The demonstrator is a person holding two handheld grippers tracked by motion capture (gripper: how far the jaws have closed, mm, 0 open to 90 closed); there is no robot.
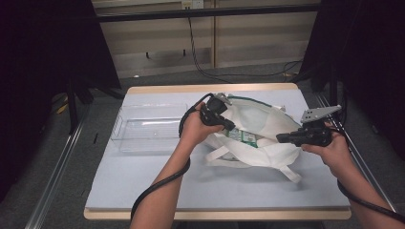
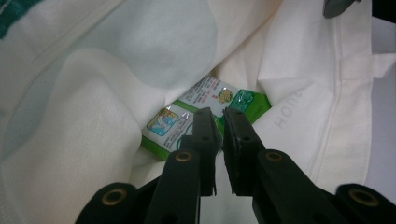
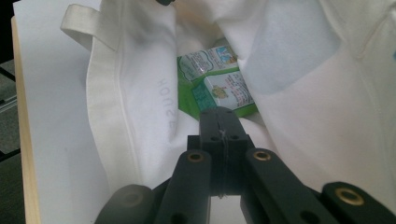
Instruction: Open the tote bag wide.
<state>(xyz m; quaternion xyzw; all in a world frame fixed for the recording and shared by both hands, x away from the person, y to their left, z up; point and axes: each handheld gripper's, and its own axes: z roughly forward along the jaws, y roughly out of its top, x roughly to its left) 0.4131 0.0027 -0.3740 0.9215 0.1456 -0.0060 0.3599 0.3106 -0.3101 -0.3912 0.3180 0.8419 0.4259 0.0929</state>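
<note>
Black jaws at the bag mouth, two packets inside

Black jaws of my left gripper (image 2: 219, 122) stand nearest in the left gripper view, a narrow slit between them, nothing held. Their tips hover just over a green packet (image 2: 205, 109) lying inside the white bag (image 2: 84, 121). My right gripper (image 3: 219, 122) has its jaws pressed flat together; whether they pinch the bag's edge I cannot tell.

Surroundings: the bag lies on the table (image 1: 143, 186), right of centre. One clear tray (image 1: 148, 128) sits just left of it, apart from it. Soft folds of cloth crowd the packets on both sides and cover part of them. One strap (image 1: 286, 171) trails toward the near edge.

Count: one bag, one tray, two grippers; the right gripper view shows two packets (image 3: 217, 81) lying side by side.

Materials: bag of matte woven cloth, stitched seams, faint lettering on the rim, a green stripe on the far side. Packets glossy, flat, rectangular, green-edged with printed panels. Tray transparent, rigid, rectangular. Tabletop pale blue-grey with a wooden border.
</note>
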